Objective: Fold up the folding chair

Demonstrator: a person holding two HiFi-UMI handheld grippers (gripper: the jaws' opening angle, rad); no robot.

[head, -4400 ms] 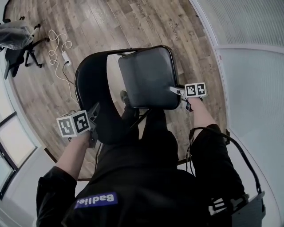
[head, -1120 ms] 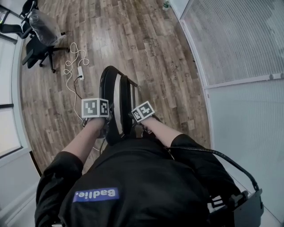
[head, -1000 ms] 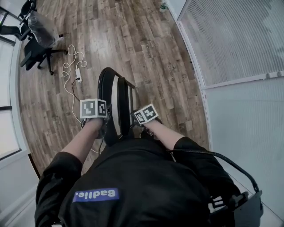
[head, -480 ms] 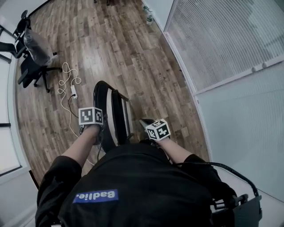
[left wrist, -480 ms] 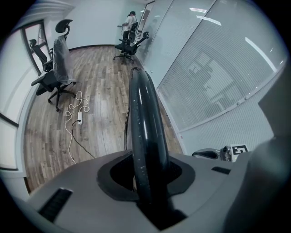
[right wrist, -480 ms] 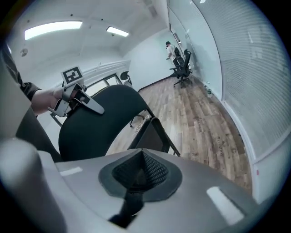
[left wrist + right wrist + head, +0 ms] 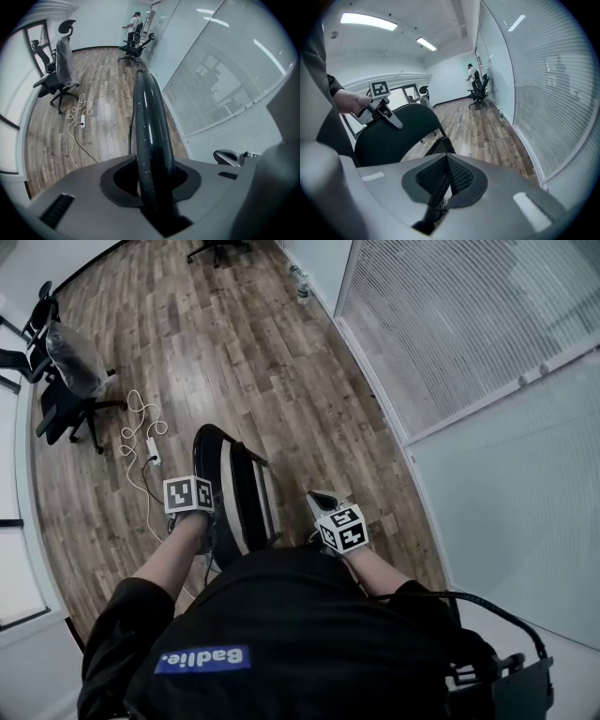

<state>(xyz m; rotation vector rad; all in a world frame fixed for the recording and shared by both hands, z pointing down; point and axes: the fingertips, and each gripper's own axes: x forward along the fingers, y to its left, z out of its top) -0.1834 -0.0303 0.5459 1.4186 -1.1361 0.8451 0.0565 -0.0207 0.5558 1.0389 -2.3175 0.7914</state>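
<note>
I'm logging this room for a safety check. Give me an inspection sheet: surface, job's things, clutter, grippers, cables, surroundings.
Surface: wood-plank floor.
Job's things: folding chair, folded flat and standing upright.
Clutter: covered office chair, off to the left.
Grippers: left gripper shut on the folding chair's black rim; right gripper shut, empty, apart from the chair.
Cables: white cord with power strip loose on the floor; black cable on the person's back.
Surroundings: glass partition with blinds on the right; distant person.
</note>
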